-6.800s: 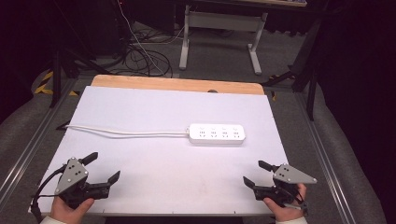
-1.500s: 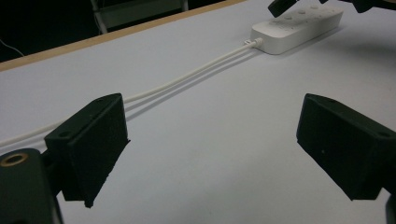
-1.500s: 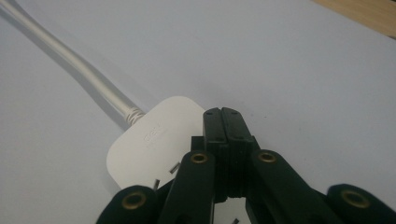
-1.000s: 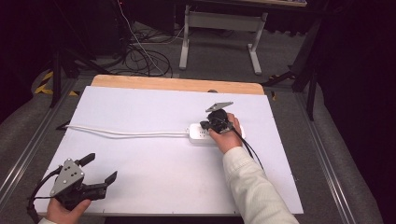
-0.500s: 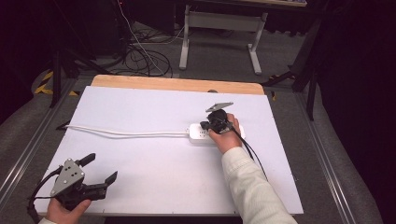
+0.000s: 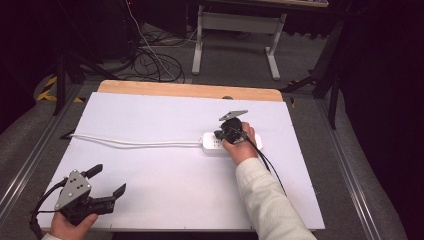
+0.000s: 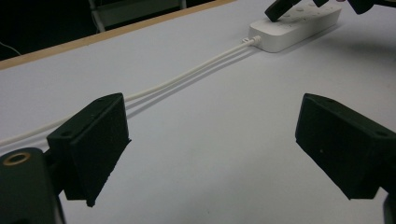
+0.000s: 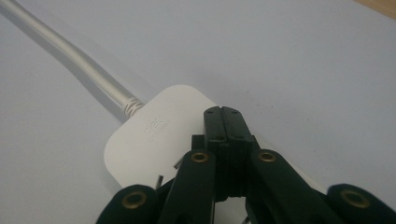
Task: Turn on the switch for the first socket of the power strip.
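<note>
high view: white counter (image 6: 165, 115) across the middle of the frame, wooden edge along its far side. white power strip (image 6: 212, 142) lying right of centre, its white cord (image 6: 135, 143) running off toward the left edge. right gripper (image 6: 226, 133) held by a hand (image 6: 241, 147) directly over the strip, grey plate on top, sleeve reaching in from the bottom. left gripper (image 6: 107, 181) at lower left, jaws spread wide, nothing between them, well apart from the strip.

left gripper view: two black jaws far apart at lower left and lower right, bare counter (image 7: 205, 140) between. cord (image 7: 187, 77) crossing diagonally toward the power strip (image 7: 299, 28) at upper right, the other gripper's dark tips just above it.

right gripper view: jaws pressed together at centre bottom, nothing held between them, tips over the top face of the power strip (image 8: 159, 135), contact unclear. cord (image 8: 70, 58) leaving toward the upper left.
</note>
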The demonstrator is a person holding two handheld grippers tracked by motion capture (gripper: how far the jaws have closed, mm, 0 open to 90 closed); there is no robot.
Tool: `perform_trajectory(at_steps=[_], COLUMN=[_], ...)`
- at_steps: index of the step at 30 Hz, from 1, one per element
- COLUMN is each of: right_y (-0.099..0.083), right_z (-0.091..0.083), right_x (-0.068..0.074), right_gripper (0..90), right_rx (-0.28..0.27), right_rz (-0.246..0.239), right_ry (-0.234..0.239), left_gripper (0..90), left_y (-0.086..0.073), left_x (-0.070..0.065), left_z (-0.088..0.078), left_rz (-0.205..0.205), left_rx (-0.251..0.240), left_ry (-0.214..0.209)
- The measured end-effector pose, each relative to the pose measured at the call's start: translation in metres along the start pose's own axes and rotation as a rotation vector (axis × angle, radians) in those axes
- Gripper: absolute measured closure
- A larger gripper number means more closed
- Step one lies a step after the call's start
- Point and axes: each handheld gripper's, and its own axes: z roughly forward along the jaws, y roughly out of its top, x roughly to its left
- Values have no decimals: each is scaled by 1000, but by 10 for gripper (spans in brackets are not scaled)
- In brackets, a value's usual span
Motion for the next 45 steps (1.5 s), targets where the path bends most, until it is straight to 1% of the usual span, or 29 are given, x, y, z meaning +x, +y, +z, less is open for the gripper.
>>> perform_trajectory(at_steps=[5,7,8,11,12,15,16,17,18,19,20,22,25,26,27,29,31,32,37,38,41,45], right_y=[0,0,0,3,3,1,1,1,1,1,2,4,7,7,9,11,12,13,16,16,16,16], right_z=[1,1,1,2,2,1,1,0,0,-1,-3,-7,-17,-17,-24,-31,-39,-42,-56,-57,-59,-61], right_x=[0,1,1,4,4,0,0,1,2,2,2,2,4,4,6,7,9,10,13,13,14,15], right_gripper=[900,900,900,900,900,900,900,900,900,900,900,900,900,900,900,900,900,900,900,900,900,900], right_rx=[-2,1,9,26,28,16,11,-7,3,-3,-19,-43,-75,-75,-93,-116,-135,-142,-167,-170,-166,-176], right_rz=[7,1,-8,-26,-24,11,16,9,-13,-20,-16,-18,-31,-31,-40,-41,-42,-45,-50,-52,-61,-70], right_ry=[-3,-6,-8,-28,-27,-4,-1,-17,-38,-41,-44,-35,-24,-24,-20,-12,-5,-2,5,7,2,4], left_gripper=[105,105,105,105,105,105,105,105,105,105,105,105,105,105,104,105,105,105,105,105,105,105], left_y=[0,0,0,0,0,0,0,0,0,0,0,0,0,0,0,1,1,1,1,1,1,1], left_x=[0,0,0,0,0,0,0,1,1,1,1,1,2,2,2,1,0,1,1,1,0,0], left_z=[0,0,1,1,1,0,0,0,1,1,2,2,3,3,3,3,3,4,3,3,3,3], left_rz=[0,4,0,-1,-2,-2,-8,-8,-9,-9,-9,-2,-2,-2,-5,-9,-7,1,-3,-11,-6,-4], left_rx=[-1,1,1,3,3,-3,-5,-2,-1,-1,-1,3,5,5,2,-1,-2,-1,1,-3,-1,-1], left_ry=[-2,-2,-5,-7,-8,-1,-4,-5,-5,-5,-4,-3,-6,-6,-6,-2,-5,-3,-4,-5,-5,-5])
